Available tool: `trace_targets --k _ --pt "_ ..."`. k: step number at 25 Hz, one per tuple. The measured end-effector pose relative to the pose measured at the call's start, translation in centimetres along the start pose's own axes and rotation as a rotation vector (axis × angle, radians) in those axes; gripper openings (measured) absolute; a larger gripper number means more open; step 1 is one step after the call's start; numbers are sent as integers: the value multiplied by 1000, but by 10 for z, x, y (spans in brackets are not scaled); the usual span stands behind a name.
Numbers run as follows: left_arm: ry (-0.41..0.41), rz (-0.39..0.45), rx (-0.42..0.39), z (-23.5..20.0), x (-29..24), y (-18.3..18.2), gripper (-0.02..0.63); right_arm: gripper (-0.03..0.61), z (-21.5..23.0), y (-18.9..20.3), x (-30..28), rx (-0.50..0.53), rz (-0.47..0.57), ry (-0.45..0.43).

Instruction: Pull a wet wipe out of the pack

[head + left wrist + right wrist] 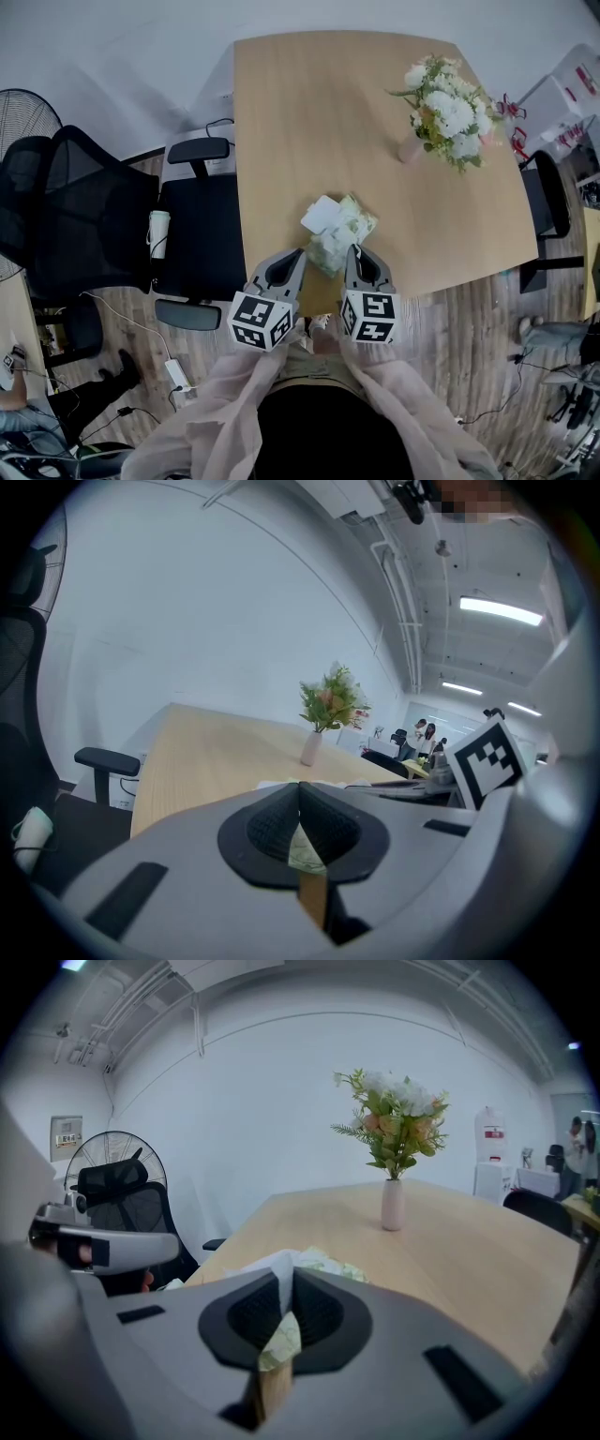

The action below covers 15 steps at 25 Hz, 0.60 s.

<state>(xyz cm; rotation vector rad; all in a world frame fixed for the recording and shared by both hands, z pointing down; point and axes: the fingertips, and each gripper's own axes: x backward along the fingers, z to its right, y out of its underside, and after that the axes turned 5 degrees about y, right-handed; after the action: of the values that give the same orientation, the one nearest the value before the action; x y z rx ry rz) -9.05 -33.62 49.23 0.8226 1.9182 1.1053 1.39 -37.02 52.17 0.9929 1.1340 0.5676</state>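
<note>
The pack (341, 239) lies on the table (309, 112), close to its near edge, between the two grippers. The left gripper (300, 253) is closed on the left side of the pack: in the left gripper view a piece of the green printed wrap is seen pinched between the black pads (272, 827). The right gripper (354, 249) is also closed, on the right side of the pack, and a piece of the same wrap is clamped between its jaws. A white sheet (323, 214) is seen raised above the top of the pack, and in the right gripper view it stands just at the jaw tips. Whether it is a wipe already drawn partly out or only the opened flap cannot be told.

The pack is judged to be secured from both sides, but no wipe is seen free of it, so the pulling is considered not finished. Probably one gripper must be released from the wrap and closed on the white sheet, while the pack is kept down by the other.
</note>
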Motion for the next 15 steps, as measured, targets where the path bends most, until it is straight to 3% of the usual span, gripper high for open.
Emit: trace_targets --k 15 --pt "26 4 -14 14 9 4 11 12 7 6 23 -12 19 42"
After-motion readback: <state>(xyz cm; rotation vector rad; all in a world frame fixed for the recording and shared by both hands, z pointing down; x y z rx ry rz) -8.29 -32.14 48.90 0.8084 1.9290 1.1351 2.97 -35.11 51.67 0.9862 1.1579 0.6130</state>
